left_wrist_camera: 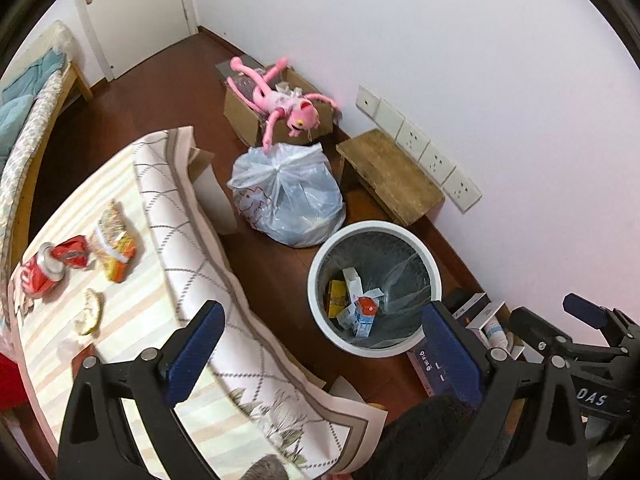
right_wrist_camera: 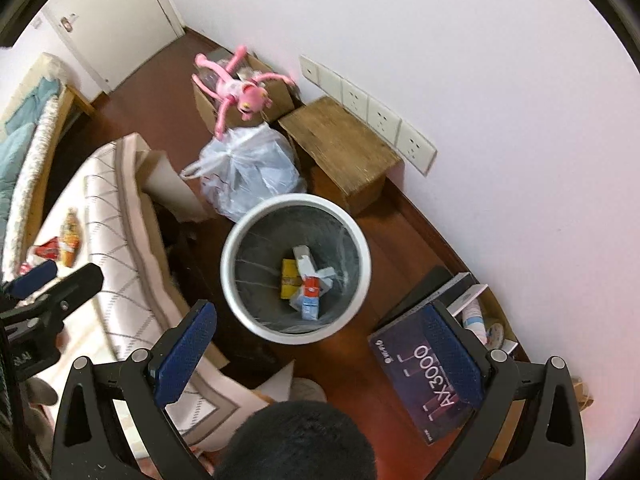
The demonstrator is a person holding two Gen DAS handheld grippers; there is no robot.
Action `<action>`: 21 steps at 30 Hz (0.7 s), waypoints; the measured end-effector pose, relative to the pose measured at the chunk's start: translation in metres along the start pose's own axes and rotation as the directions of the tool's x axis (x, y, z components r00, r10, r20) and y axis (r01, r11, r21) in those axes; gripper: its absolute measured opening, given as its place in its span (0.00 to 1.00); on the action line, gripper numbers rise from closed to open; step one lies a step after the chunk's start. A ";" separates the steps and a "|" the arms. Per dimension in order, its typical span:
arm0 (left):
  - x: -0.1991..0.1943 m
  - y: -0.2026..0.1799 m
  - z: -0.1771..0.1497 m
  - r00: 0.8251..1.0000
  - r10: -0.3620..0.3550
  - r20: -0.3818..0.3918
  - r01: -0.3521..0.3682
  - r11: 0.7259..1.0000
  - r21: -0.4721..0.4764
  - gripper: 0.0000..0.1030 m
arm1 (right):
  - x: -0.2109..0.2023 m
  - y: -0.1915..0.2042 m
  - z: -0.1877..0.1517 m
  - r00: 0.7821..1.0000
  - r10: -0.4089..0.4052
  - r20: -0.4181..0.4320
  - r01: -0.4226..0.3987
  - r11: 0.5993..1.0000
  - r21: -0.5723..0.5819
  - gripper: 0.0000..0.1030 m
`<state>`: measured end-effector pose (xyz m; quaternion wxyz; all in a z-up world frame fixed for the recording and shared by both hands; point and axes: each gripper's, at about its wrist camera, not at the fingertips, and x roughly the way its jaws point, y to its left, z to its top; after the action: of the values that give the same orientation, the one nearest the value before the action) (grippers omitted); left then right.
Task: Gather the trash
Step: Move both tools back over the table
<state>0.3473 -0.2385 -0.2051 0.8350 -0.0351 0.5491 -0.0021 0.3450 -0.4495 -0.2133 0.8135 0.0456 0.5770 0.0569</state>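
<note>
Both tongs spread, nothing between them. Left tongs [left_wrist_camera: 320, 344]: crushed cola can [left_wrist_camera: 42, 274], snack wrapper [left_wrist_camera: 114, 246] on bench [left_wrist_camera: 192, 280] ahead-left. Right tongs [right_wrist_camera: 316, 340]: white trash bin [right_wrist_camera: 296, 270] directly ahead, cartons [right_wrist_camera: 308, 288] inside.

My own head [right_wrist_camera: 296, 440] hides the floor below my right tongs; the tablecloth [left_wrist_camera: 224, 320] covers the table's legs; the wrappers' [left_wrist_camera: 114, 244] print blurs.

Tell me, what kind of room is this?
Probably a bedroom at home: a bed stands near the door, a pink plush toy lies on a cardboard box, and a trash bin sits on the floor.
</note>
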 end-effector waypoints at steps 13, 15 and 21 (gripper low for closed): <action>-0.076 0.194 -0.062 0.976 0.216 0.040 -0.187 0.914 -0.360 0.98 | -0.031 0.164 -0.009 0.962 0.272 -0.035 -0.274 0.951 -0.143 1.00; -0.073 0.244 -0.079 0.963 0.269 -0.006 -0.245 0.866 -0.435 0.98 | -0.014 0.207 -0.009 0.958 0.278 -0.074 -0.287 0.937 -0.197 1.00; -0.043 0.341 -0.123 0.939 0.314 -0.140 -0.338 0.764 -0.549 0.98 | 0.054 0.341 0.007 0.963 0.209 -0.172 -0.261 0.885 -0.385 1.00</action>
<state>0.2057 0.0962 -0.2354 0.7632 -0.1849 0.5389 0.3047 0.3551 -0.1045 -0.2136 0.7544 -0.0573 0.5928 0.2759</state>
